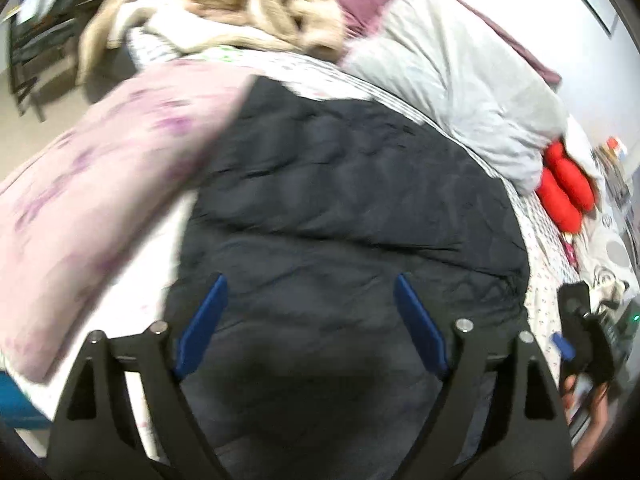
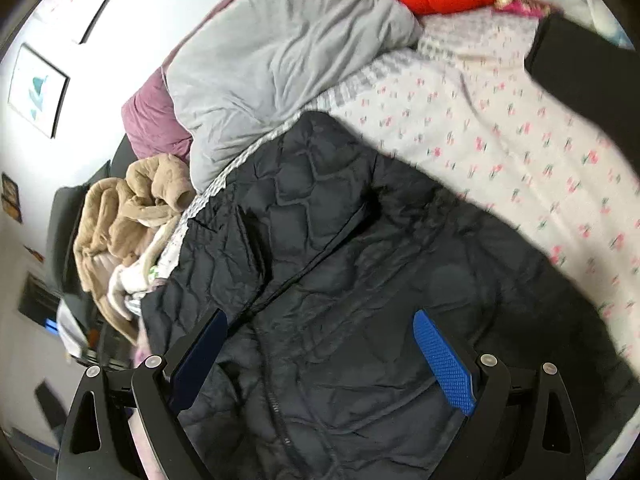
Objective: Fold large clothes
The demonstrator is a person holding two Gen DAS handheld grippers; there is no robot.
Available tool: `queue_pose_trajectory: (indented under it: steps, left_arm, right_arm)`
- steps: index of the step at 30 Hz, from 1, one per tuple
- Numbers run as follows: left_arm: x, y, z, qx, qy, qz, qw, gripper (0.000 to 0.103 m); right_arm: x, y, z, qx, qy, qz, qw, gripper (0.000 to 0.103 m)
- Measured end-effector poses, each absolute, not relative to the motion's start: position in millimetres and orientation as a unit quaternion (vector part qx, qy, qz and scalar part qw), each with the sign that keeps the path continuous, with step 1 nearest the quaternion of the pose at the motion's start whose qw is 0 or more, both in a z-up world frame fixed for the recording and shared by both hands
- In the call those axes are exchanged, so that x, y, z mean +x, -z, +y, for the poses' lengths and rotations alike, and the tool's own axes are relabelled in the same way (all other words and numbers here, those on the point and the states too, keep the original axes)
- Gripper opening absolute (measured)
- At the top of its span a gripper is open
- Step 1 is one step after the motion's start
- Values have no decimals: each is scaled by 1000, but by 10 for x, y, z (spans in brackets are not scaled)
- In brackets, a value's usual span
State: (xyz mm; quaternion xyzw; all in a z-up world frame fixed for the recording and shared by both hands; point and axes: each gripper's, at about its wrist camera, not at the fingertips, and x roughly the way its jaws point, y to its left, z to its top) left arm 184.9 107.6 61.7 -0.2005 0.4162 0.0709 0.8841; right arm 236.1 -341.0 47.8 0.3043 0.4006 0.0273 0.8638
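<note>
Jacket first: the dark quilted jacket [image 2: 344, 280] lies spread on the flowered bedsheet [image 2: 500, 152], its zipper running down the middle and one flap doubled back along the side nearest the tan robe [image 2: 132, 216]. Your left gripper [image 1: 308, 320] hangs above the padded cloth with its jaws spread wide and nothing between the blue pads [image 1: 202, 326]. Your right gripper [image 2: 328, 364] is likewise wide and empty, straddling the zipper line.

The likely trouble is the fabric itself. It looks puffy and slick, so a fold may spring open or slide once let go; pinch only the top layer and the lining could stay behind, leaving a lopsided crease. Catch the zipper ridge instead of an edge and the pads may slip off.

Watch the surroundings too. The pink floral pillow [image 1: 100, 184] touches the jacket's edge in the left view, and the grey pillow [image 2: 280, 56] crowds its far end, so a wide sweep may drag either one onto the garment.
</note>
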Motion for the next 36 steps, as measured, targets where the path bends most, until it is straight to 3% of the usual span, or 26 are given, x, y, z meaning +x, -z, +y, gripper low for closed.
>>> queue_pose_trajectory:
  steps: [3, 5, 12, 18, 26, 32, 36]
  left_arm:
    - [1504, -248, 1395, -226, -119, 404, 878, 97]
    - [1434, 48, 1546, -248, -106, 467, 842, 97]
    - [1233, 50, 1622, -223, -47, 471, 852, 97]
    - [1532, -5, 1720, -240, -10, 480, 844, 97]
    - [2489, 24, 1310, -93, -28, 498, 862, 97]
    - [2748, 111, 1158, -55, -1, 490, 870, 83]
    - [2796, 273, 1183, -65, 16, 507, 860, 66]
  right_arm:
    - [2269, -647, -3357, 279, -24, 367, 887, 96]
    - [2188, -773, -3310, 249, -6, 342, 906, 96]
    - [1915, -1022, -3151, 121, 51, 314, 940, 103]
    - [1769, -887, -3240, 170, 19, 370, 913, 103]
    - [1770, -695, -3222, 174, 25, 435, 883, 103]
    - [1796, -675, -3155, 159, 20, 444, 881, 103]
    - [1844, -630, -3088, 139, 12, 455, 879, 103]
